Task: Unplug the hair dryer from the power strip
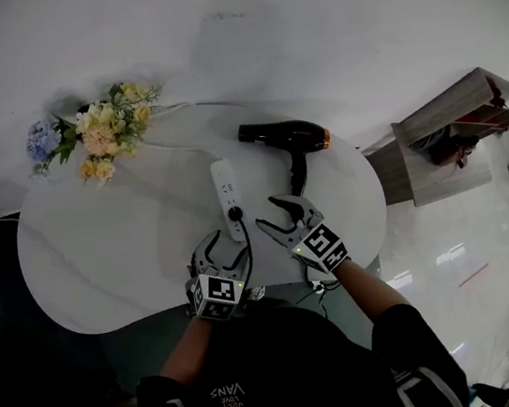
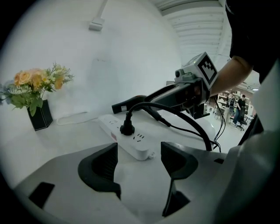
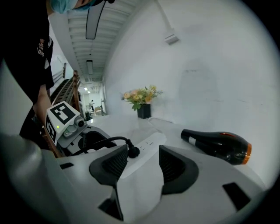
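Black on the white worktop (image 1: 102, 258): shows the hair dryer (image 1: 282, 135) lying beside the power strip (image 1: 223, 179), its plug (image 1: 235, 214) seated at the near end, left tongs (image 2: 139, 164) and right tongs (image 3: 143, 164) gaping empty nearby, seemingly poised to brace and pull.

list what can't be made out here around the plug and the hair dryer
- Plug prongs: sunk in the power strip in every view.
- Hair dryer: the left gripper view shows only its nozzle; the right gripper covers the rest.
- Black cord: the head view loses it at the table edge, beside the left gripper.
- Red label on the strip's side: too small to read.
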Demonstrator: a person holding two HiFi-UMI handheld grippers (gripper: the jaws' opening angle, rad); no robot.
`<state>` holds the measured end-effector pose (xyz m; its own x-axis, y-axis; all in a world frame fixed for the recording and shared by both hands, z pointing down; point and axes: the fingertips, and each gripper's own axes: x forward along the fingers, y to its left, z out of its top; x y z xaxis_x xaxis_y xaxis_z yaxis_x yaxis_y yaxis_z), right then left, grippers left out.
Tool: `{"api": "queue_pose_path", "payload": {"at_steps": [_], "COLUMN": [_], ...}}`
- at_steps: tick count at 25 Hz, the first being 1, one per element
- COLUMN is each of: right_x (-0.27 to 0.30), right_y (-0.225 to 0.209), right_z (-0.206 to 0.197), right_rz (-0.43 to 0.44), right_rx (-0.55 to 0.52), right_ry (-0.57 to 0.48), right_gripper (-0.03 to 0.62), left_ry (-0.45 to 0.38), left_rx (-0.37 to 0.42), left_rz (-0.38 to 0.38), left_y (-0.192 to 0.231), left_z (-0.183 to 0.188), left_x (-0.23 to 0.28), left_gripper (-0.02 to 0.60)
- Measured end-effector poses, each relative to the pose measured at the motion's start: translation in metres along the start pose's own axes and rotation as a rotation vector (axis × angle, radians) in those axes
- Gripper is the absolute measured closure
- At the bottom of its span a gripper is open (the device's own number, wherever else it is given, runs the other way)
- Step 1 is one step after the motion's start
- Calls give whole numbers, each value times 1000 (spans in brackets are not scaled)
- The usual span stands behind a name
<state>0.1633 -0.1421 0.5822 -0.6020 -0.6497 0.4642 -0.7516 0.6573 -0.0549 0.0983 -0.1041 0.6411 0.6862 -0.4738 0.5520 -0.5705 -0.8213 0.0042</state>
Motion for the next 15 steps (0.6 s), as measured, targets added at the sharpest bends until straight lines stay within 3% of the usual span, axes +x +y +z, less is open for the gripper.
{"api": "queue_pose_path", "payload": {"at_steps": [6,15], "right_x": [27,56], "right_y": [16,28], "right_z": [-2,-2], "right_rz": [131,247], "right_rx": [-97,-218], "right_ry": [13,11], "right_gripper": [384,385], "left_ry": [15,30], "left_rx": [-35,-30], "left_rz": [40,87], "left_y": [-1,5], "left_z": [-5,-13], "left_x": [9,14], "left_gripper": [272,273]}}
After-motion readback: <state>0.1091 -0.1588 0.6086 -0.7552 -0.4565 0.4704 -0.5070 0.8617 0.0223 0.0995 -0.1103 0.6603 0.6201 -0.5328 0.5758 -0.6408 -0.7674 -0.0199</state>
